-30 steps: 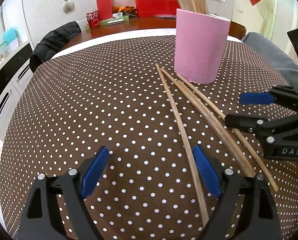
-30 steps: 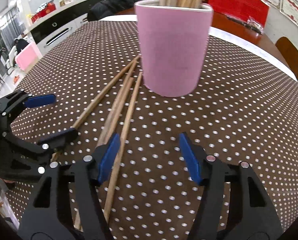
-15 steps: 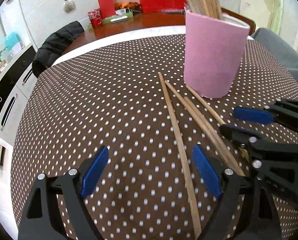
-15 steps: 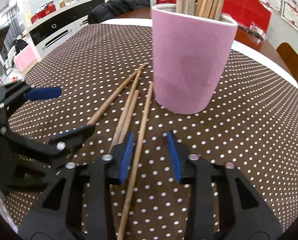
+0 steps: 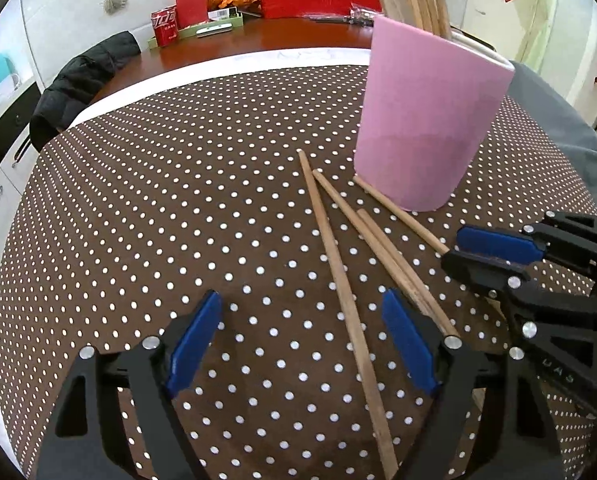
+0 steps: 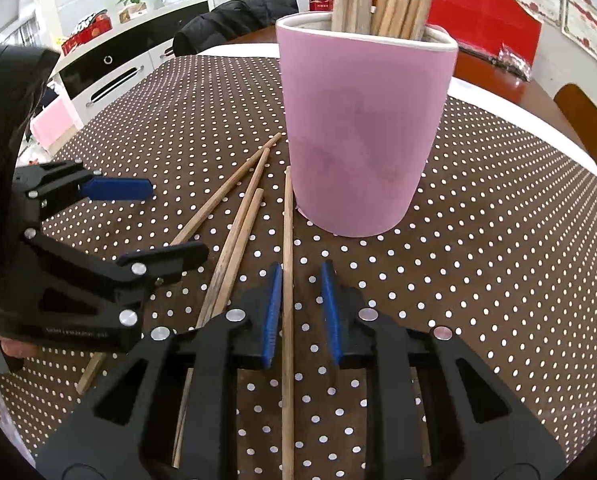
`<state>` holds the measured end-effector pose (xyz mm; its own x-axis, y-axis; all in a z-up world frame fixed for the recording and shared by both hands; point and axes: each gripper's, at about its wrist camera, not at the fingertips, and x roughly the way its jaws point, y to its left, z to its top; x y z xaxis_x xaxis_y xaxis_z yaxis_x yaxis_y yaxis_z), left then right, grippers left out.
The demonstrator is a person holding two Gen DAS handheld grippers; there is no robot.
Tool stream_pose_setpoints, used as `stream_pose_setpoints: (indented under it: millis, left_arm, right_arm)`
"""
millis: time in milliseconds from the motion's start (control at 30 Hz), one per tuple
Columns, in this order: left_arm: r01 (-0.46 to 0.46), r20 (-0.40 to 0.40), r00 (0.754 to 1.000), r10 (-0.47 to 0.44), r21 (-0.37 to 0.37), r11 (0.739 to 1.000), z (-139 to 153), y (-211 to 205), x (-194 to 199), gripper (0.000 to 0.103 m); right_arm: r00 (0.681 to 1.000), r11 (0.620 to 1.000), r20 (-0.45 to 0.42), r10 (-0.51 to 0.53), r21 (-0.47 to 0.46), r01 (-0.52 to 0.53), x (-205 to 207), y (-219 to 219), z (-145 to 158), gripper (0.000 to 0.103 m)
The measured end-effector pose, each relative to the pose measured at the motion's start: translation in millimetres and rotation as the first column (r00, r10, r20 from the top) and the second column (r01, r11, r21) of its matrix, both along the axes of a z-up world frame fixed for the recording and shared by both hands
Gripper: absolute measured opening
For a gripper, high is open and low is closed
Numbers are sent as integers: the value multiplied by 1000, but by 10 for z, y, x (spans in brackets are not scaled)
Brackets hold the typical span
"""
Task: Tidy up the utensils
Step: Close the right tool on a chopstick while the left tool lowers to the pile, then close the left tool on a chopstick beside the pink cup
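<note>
Wooden chopsticks lay loose on the brown polka-dot tablecloth [image 6: 498,264], four of them fanned out from the foot of a pink cup [image 6: 362,136] that already stood packed with more sticks. The step in hand looked like the pick-up of one loose stick, to be stood in the cup with the rest.

The right gripper [image 6: 298,304] was over the stick nearest the cup, a long chopstick [image 6: 287,220] that ran straight from the cup's base back between the blue pads. Its jaws had just been closing, and the stick lay between them, hard by the left pad, while a clear gap remained on the right side. So the grip did not look complete: the pads had not yet clamped it from both sides.

The left gripper [image 5: 302,340] hung wide open above the cloth, holding nothing, with the outermost chopstick [image 5: 338,272] running down between its fingers. The middle pair of sticks [image 5: 382,248] lay side by side, touching, between the two tools.

The next move probably called for the right jaws to finish closing squarely on the stick, then a lift and a tilt toward upright so its tip could clear the cup's rim among the crowded sticks.
</note>
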<state>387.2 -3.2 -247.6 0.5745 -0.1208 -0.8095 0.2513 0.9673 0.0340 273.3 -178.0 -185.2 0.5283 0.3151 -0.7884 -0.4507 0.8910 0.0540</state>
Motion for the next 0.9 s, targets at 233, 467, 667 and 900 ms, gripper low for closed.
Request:
stream_pose_setpoints:
  millis: [233,467,667,900]
  left_arm:
    - [13,34,999,-13,19,1000,15,-42,68,73]
    - [65,43,997,-66,24,998,32,-225,-120,29]
    - [47,40,998,-46,-23,999,42,-157,-211,6]
    - [-12,112,993,22,-84,996,208,39,-467,6]
  right_arm:
    - [1000,1000,-7,1,29,-1,9,17,-5,22]
    - [999,999,34,4,-49,-3,-34,131,-17,15]
    - [1000,1000,4,-11,27,11,-40,-5,17,7]
    - [1000,986,-3,8,167,-7,-131,-170,160,6]
